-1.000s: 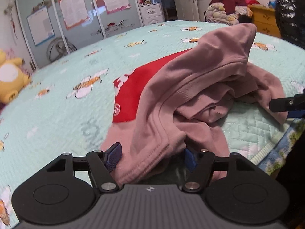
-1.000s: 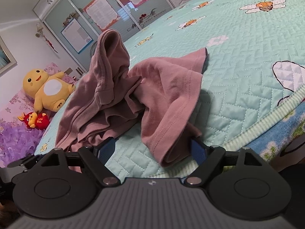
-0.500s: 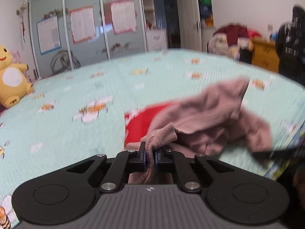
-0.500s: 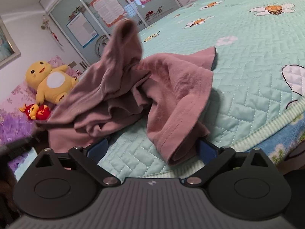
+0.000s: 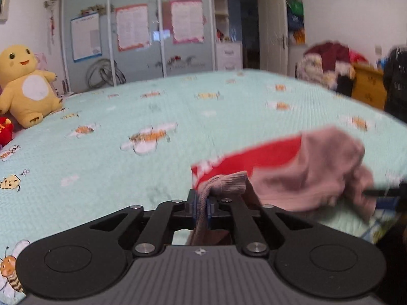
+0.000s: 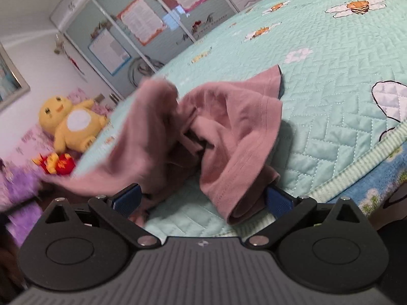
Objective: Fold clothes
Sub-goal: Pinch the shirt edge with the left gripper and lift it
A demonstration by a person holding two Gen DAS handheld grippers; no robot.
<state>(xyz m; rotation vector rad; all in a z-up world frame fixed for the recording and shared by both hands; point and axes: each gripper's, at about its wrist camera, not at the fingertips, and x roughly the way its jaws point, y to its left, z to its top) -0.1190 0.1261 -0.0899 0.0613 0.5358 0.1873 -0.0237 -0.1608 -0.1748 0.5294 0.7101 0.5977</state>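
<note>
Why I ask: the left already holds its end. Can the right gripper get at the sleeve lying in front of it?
Probably yes: the right gripper is open, the pink shirt's sleeve lies between its pads, nothing covers it.
</note>
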